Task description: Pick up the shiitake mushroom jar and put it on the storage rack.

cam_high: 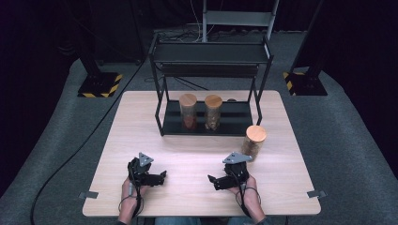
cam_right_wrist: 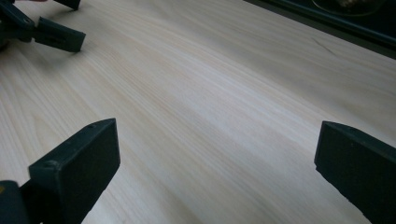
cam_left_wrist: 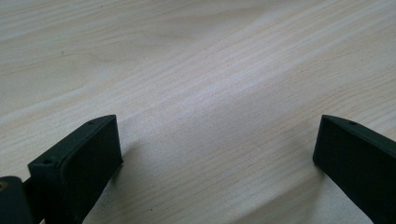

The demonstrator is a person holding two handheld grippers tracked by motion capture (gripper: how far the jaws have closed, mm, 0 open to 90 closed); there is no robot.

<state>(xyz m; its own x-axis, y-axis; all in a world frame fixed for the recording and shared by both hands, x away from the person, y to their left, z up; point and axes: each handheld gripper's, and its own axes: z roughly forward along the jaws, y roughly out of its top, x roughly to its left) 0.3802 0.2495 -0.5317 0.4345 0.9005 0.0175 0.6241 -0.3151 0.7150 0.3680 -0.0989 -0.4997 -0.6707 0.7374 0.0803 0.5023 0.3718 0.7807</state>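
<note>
You hold the left gripper (cam_high: 162,177) low over the near part of the wooden table (cam_high: 141,122), with its jaws pointing toward the middle. In the left gripper view the two black jaws stand wide apart and there is only bare wood between them, so this gripper holds nothing.

Your right gripper (cam_high: 212,180) is also low over the near edge area, a little to the right of the middle, and its jaws point toward the left gripper. In the right gripper view its jaws are spread wide too, with bare table between them, and the left gripper (cam_right_wrist: 42,28) shows far off at the top left.

The jar nearest to your hands is the glass jar with a wooden lid (cam_high: 254,142). It stands upright on the table, just behind the right gripper and just in front of the right front corner of the black shelf (cam_high: 159,119).

Two other jars (cam_high: 188,111) stand upright side by side on the lowest level of the shelf, near each other.
</note>
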